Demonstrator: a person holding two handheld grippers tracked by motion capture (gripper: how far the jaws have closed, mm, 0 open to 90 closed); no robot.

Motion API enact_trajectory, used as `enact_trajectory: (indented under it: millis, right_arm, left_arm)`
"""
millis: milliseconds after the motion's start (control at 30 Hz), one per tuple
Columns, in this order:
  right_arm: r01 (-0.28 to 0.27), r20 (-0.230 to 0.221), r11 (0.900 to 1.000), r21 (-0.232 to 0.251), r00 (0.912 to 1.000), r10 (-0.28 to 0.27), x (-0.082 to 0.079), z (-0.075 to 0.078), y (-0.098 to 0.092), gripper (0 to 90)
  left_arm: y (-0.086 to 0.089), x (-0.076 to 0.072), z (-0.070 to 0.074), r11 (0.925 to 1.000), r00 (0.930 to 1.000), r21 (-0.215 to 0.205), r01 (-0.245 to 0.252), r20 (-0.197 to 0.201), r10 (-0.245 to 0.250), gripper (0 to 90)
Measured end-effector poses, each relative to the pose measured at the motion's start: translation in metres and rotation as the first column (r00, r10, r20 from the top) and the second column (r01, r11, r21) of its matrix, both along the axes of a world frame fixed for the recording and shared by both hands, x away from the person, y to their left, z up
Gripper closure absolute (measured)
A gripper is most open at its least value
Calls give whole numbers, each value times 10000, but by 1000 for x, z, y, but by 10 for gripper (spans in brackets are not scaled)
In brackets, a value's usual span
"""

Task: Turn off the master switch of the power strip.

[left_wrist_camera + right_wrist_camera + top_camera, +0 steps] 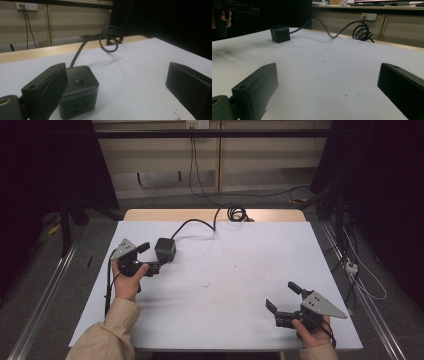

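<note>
While the matte dark cube socket point(165, 250) sits at ten o'clock on the smooth white table point(225, 285), its thick cable point(200, 223) coils toward twelve. The left gripper point(150, 257), jaws spread, hovers just beside the cube. The right gripper point(282, 297), jaws wide apart, rests at five o'clock.

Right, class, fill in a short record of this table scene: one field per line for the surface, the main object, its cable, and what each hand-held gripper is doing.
surface: white table top, a few small dark specks near the middle
main object: dark cube-shaped power block with a button on top, on the left part of the table
cable: black cable runs from the block to a coil at the far edge
left hand-held gripper: open, jaws beside the block, one close to its side, not gripping
right hand-held gripper: open, empty, near the right front corner
</note>
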State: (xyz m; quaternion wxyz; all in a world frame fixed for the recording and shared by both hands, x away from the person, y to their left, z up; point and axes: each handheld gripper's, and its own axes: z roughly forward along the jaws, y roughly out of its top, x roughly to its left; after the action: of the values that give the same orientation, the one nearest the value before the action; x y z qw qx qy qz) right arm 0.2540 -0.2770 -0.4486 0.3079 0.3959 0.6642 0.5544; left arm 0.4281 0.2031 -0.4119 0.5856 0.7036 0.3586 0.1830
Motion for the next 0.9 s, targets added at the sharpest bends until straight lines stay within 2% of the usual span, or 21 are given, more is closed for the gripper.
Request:
enact_trajectory:
  millis: [267,900]
  right_arm:
    - [-33,12,10000,-10,10000,33,0,0,1,23]
    - [-54,13,10000,19,10000,54,1,-1,0,22]
  left_arm:
    - [-3,6,5,10000,10000,-20,30,43,-30,37]
    - [1,18,-3,9996,9996,-7,-275,-91,275,43]
